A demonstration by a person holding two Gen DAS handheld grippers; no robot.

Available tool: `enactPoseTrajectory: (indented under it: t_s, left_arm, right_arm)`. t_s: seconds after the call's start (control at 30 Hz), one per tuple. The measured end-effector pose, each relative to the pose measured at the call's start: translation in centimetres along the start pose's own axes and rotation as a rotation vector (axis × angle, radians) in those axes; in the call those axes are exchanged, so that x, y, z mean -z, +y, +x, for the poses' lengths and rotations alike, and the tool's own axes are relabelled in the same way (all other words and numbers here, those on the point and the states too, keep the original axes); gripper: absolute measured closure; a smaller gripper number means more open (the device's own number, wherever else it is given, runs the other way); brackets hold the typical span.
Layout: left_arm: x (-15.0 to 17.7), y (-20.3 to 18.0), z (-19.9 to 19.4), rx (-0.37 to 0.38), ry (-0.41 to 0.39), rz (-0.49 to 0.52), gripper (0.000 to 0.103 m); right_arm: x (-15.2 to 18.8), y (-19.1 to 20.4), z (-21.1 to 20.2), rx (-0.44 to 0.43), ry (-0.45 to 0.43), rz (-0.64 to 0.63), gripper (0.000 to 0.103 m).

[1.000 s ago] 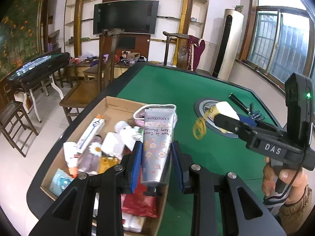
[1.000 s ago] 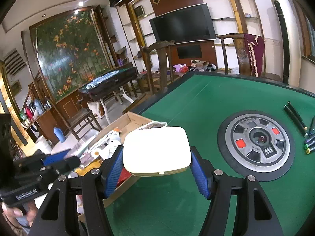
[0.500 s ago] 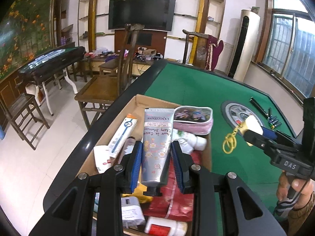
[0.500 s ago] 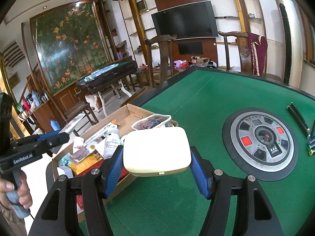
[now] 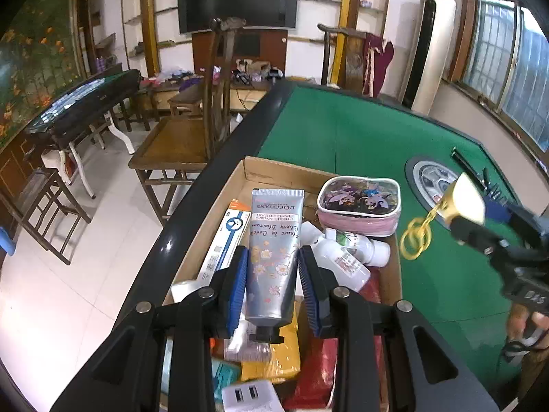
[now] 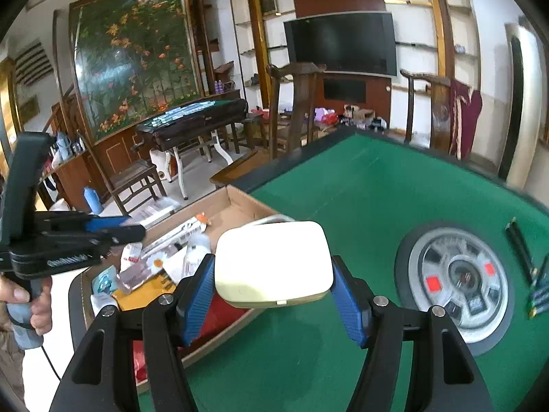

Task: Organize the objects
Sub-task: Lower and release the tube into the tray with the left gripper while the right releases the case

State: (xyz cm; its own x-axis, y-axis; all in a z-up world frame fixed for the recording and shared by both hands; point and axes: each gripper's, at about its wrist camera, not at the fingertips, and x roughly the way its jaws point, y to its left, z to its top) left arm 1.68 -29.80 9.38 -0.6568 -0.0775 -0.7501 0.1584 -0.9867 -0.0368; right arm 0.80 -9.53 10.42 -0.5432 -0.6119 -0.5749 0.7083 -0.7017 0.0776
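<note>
Clearly both hands are loaded on the way to the same cardboard box [image 5: 288, 171], which sits at the tabletop's [image 5: 360, 130] edge and already holds a jumble of toiletries. The left gripper [image 5: 272, 283] is clamped on a grey hand cream tube [image 5: 274, 254], its blue pads pressing the tube's lower body just above the black cap, so the crimped end points forward and away from the gripper, over the box. Just ahead of the tube's tip and a little to the right lies a pink-edged pouch [image 5: 358, 202]; white bottles [image 5: 350, 254] lie directly right of the gripper, and a long slim carton [image 5: 224, 240] lies to its left. Gripping low near the cap seems meant to keep the long tube steady and let it be laid flat among these things. The right gripper [image 6: 272, 290] holds a flat cream-white case [image 6: 272, 264] by its two side edges, jaws set wide and the case level in front of the gripper above the green felt, with the box ahead and to its left. In the left wrist view a yellow looped strap [image 5: 417, 240] dangles from that case. Holding it by the edges keeps it flat, likely for setting it down once the tube is released. A round control panel [image 6: 456, 281] lies to the right gripper's right.
</note>
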Motion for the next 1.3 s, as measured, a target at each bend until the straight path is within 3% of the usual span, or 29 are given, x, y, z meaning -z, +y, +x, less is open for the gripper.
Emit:
enactPoseTrajectory:
  t_s: [0.2,0.57,0.93,1.3]
  left_arm:
    - [-0.9,-0.4,2.0,-0.011,0.039,0.036,0.074]
    - [-1.5,0.9,5.4,-0.007,0.111,0.004,0.074]
    - [-1.7,1.7,8.0,-0.004,0.154,-0.014,0.074]
    - [-1.8,2.7,9.3,0.013,0.171,-0.046,0.074]
  right_arm:
    - [-1.2,0.2,1.1,-0.001,0.01,-0.014,0.033]
    - [-3.3,0.3,5.3,-0.037,0.062,0.005,0.033]
    - [-4.7,0.9,11.4,-0.181,0.17,0.091,0.033]
    - [-4.7,2.0,15.3,-0.168,0.205,0.064,0.033]
